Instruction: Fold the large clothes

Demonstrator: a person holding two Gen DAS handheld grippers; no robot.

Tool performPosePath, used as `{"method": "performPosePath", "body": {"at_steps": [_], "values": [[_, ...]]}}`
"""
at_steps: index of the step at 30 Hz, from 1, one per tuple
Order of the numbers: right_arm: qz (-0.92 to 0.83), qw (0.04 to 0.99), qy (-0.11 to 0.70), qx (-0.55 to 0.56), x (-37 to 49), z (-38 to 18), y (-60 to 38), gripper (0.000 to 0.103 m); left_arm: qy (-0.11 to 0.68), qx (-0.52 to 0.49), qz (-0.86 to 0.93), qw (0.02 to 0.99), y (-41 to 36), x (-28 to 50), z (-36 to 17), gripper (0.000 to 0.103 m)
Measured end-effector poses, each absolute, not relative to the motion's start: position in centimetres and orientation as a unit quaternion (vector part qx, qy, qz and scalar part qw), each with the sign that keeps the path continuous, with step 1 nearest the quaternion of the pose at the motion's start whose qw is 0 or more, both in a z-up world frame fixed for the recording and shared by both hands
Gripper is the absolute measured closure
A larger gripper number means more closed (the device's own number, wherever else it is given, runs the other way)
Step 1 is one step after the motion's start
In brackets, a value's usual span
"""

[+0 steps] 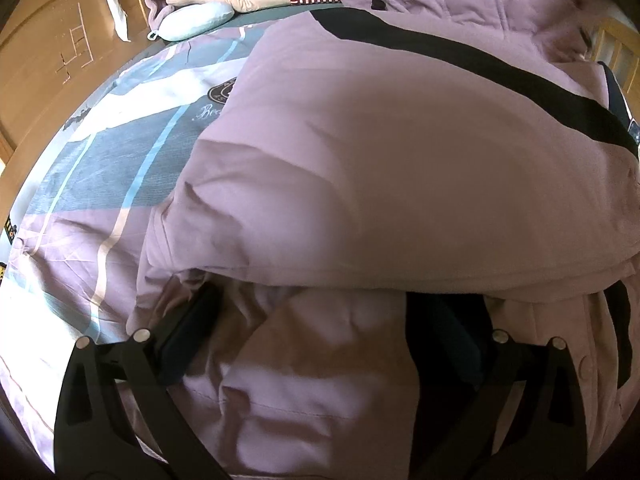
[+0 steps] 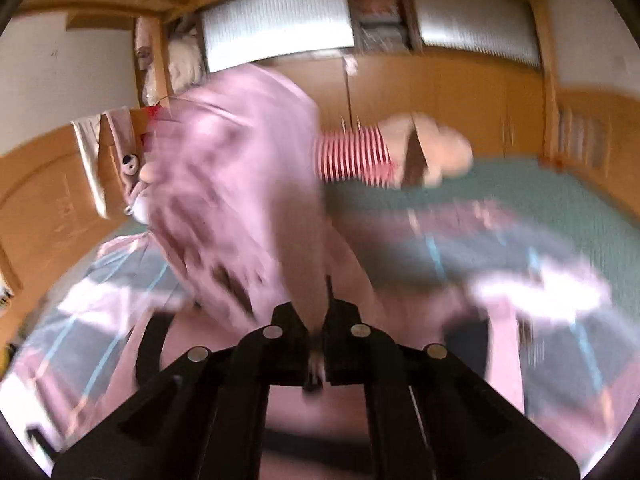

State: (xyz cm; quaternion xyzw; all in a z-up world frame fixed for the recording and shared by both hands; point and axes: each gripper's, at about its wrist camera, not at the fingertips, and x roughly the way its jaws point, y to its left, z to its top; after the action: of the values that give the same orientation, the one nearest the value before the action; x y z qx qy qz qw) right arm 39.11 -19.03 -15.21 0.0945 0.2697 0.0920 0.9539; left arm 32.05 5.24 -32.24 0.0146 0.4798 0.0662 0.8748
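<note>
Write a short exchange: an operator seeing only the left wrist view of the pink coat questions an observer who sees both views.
Operator: I cannot make out the right gripper. What is it doing?
Observer: The right gripper is shut on a pinch of the pink coat; the cloth rises in front of its camera, blurred.
Operator: What stands beyond that cloth?
Observer: A wooden wardrobe behind the bed, with frosted panels above its doors.
</note>
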Motion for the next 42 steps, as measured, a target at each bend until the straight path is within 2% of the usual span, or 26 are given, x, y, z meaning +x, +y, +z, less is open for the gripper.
{"method": "performPosePath", "body": {"at_steps": [3, 5, 6, 7, 10, 15, 17, 19, 24, 25, 26, 27, 28, 29, 31, 34, 37, 42], "values": [[0.062, 0.934, 0.340, 0.093, 35.8, -19.3, -21.4, 0.096, 0.482, 0.007, 0.065, 0.874, 5.4, 31.3, -31.8, 0.002], [0.037, 0.920, 0.380, 0.088, 33.8, -21.0, -22.7, 0.078, 0.484, -0.001, 0.064, 0.873, 5.7, 30.5, -31.0, 0.002], [0.019, 0.912, 0.401, 0.086, 32.2, -21.7, -23.6, 0.044, 0.481, -0.008, 0.062, 0.875, 5.8, 29.6, -30.2, 0.002], [0.008, 0.910, 0.407, 0.084, 31.4, -21.9, -24.0, 0.020, 0.477, -0.014, 0.059, 0.877, 5.9, 29.0, -29.6, 0.002], [0.002, 0.919, 0.383, 0.097, 27.8, -20.4, -24.5, 0.016, 0.473, -0.042, 0.063, 0.878, 6.8, 27.2, -27.5, 0.002], [0.104, 0.898, 0.404, 0.141, 28.5, -17.0, -18.9, 0.015, 0.468, -0.098, 0.053, 0.877, 8.3, 26.1, -25.8, 0.002], [0.104, 0.911, 0.384, 0.107, 29.2, -14.9, -15.5, 0.007, 0.480, -0.115, 0.050, 0.868, 8.9, 26.1, -25.8, 0.002], [0.084, 0.931, 0.354, 0.028, 30.5, -13.2, -10.7, 0.006, 0.495, -0.134, 0.028, 0.858, 9.0, 26.2, -25.9, 0.002], [0.077, 0.917, 0.368, -0.133, 34.8, -14.5, -2.3, 0.006, 0.501, -0.090, 0.028, 0.861, 8.3, 25.9, -26.0, 0.002], [0.075, 0.913, 0.374, -0.144, 35.4, -15.0, -1.8, 0.010, 0.501, -0.076, 0.040, 0.861, 8.3, 26.0, -26.0, 0.002], [0.075, 0.910, 0.382, -0.144, 36.1, -15.4, -1.7, 0.020, 0.502, -0.070, 0.047, 0.861, 8.6, 26.2, -26.0, 0.002], [0.076, 0.908, 0.390, -0.134, 36.5, -15.6, -2.2, 0.061, 0.505, -0.068, 0.054, 0.859, 9.0, 26.2, -26.1, 0.002], [0.073, 0.905, 0.402, -0.119, 36.6, -15.9, -2.9, 0.085, 0.507, -0.073, 0.057, 0.857, 9.4, 26.2, -26.1, 0.002], [0.072, 0.901, 0.415, -0.102, 36.7, -16.2, -3.8, 0.090, 0.508, -0.083, 0.056, 0.855, 9.9, 26.2, -26.0, 0.002], [0.055, 0.905, 0.412, -0.087, 36.1, -16.0, -5.4, 0.094, 0.508, -0.110, 0.050, 0.853, 10.9, 26.2, -25.7, 0.002], [0.018, 0.926, 0.358, -0.116, 33.8, -14.2, -7.3, 0.095, 0.503, -0.128, 0.052, 0.853, 11.8, 26.0, -25.2, 0.002], [0.007, 0.939, 0.330, -0.092, 31.2, -12.6, -9.7, 0.095, 0.496, -0.126, 0.057, 0.857, 11.9, 25.8, -24.9, 0.002], [0.083, 0.920, 0.365, -0.113, 25.7, -16.1, -10.4, 0.095, 0.466, -0.148, 0.050, 0.871, 12.2, 25.6, -23.6, 0.002]]}}
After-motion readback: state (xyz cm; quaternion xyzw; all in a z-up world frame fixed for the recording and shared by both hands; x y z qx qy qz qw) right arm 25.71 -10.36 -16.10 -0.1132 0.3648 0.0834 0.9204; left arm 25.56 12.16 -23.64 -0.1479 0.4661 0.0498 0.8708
